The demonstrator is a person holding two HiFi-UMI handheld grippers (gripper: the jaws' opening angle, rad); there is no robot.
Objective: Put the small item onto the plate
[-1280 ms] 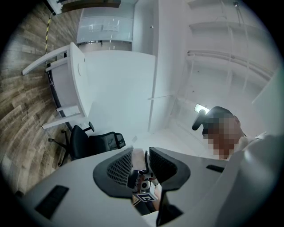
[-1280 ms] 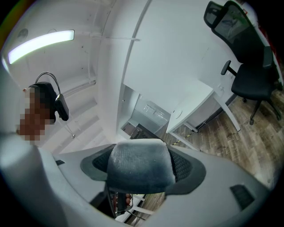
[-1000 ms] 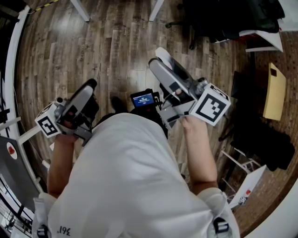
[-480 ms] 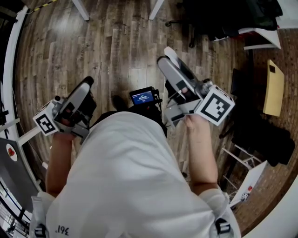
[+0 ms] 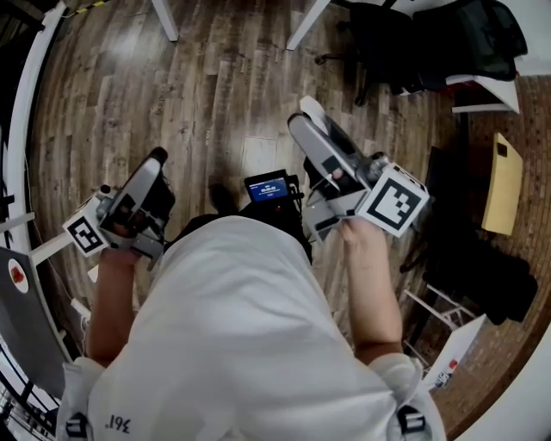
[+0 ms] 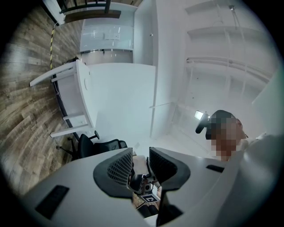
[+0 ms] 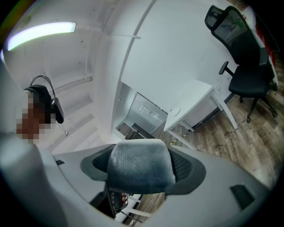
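I stand over a wooden floor with both grippers held close to my body. My right gripper (image 5: pixel 303 110) points away from me; in the right gripper view (image 7: pixel 140 165) its dark jaws are shut on a small grey, soft-looking item (image 7: pixel 140 170). That item shows as a pale tip (image 5: pixel 301 104) in the head view. My left gripper (image 5: pixel 157 157) hangs at my left side. In the left gripper view (image 6: pixel 141 156) its jaws stand a little apart with nothing between them. No plate shows in any view.
A black office chair (image 5: pixel 387 43) and white table legs (image 5: pixel 164 21) stand ahead on the wood floor. A yellowish board (image 5: pixel 499 172) lies to the right. A small lit screen (image 5: pixel 267 185) sits at my chest. A white table (image 7: pixel 191 104) shows in the right gripper view.
My right gripper has shifted slightly to the right and forward, still holding the grey item. The left gripper has sunk a little. The view has tilted slightly.
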